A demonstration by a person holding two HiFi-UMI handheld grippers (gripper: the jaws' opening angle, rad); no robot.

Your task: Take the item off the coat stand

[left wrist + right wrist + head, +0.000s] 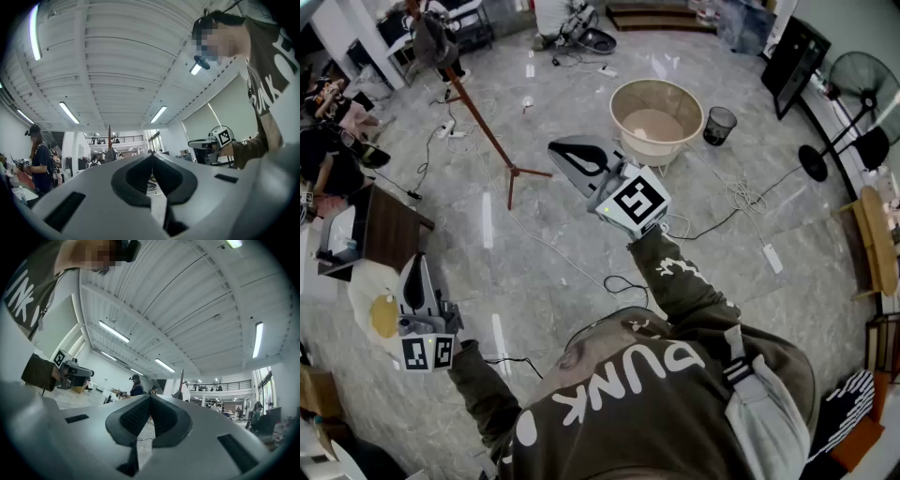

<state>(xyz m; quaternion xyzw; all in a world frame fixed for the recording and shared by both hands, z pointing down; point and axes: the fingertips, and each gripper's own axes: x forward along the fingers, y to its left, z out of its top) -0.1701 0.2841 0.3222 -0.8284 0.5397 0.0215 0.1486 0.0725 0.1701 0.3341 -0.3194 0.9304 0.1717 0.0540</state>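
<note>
Head view is showing a beige tub (656, 122) baring its pale bottom, with a black bin (720, 125) sitting just beside it, contents too dark to tell. Right gripper (555, 147) and left gripper (416, 265) are both pressing their jaws together on nothing. The dark item (434, 39) is hanging on the coat stand (483, 122), well apart from them, with cables (746, 194) trailing nearby.

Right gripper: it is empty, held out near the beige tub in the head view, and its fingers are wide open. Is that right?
Not quite. The right gripper is empty and near the beige tub, but its fingers are closed tip to tip, not wide open. The right gripper view shows this.
</note>
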